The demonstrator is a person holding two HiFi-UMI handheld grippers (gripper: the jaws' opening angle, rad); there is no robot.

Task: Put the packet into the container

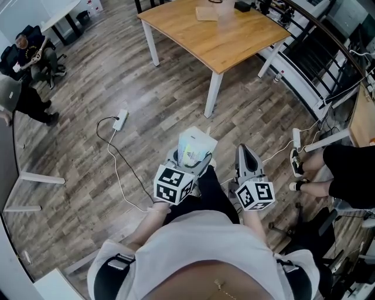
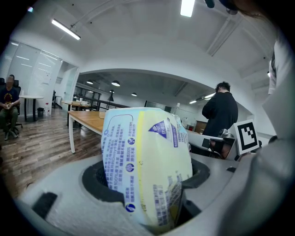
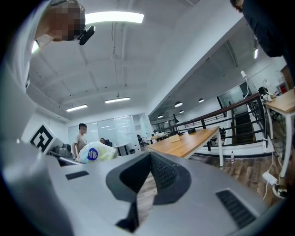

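Left gripper (image 1: 190, 159): jaws stand wide, pressed on a packet that fills the gap between them; marker cube (image 1: 174, 184) behind, at the wearer's left hand.
Packet (image 1: 195, 146): soft, pale wrapper with a yellow band and blue print; gripped at its lower part, its upper part rising clear of the jaws; carried in the air over the floor, short of the table.
Right gripper (image 1: 242, 151): jaws drawn together to a point, nothing between them; only floorboards show through the sliver below the tips. It is carried just beside the left one, not touching it.
Right marker cube (image 1: 256, 195): at the wearer's right hand.
Table (image 1: 234, 41): light wood top on white legs, ahead of both grippers and well apart from them; a flat tan item (image 1: 206, 13) and a dark item (image 1: 242, 6) lie at its far end.
Floor (image 1: 88, 152): grey-brown boards.
Power strip (image 1: 120, 119): white, on the floor to the left of the grippers; dark cable (image 1: 120, 170) trailing from it toward the wearer.
Seated person (image 1: 29, 53): far left, dark clothing.
Second person (image 1: 345, 176): right edge, dark shorts, sandals.
Railing (image 1: 328, 47): dark, behind the table at right.
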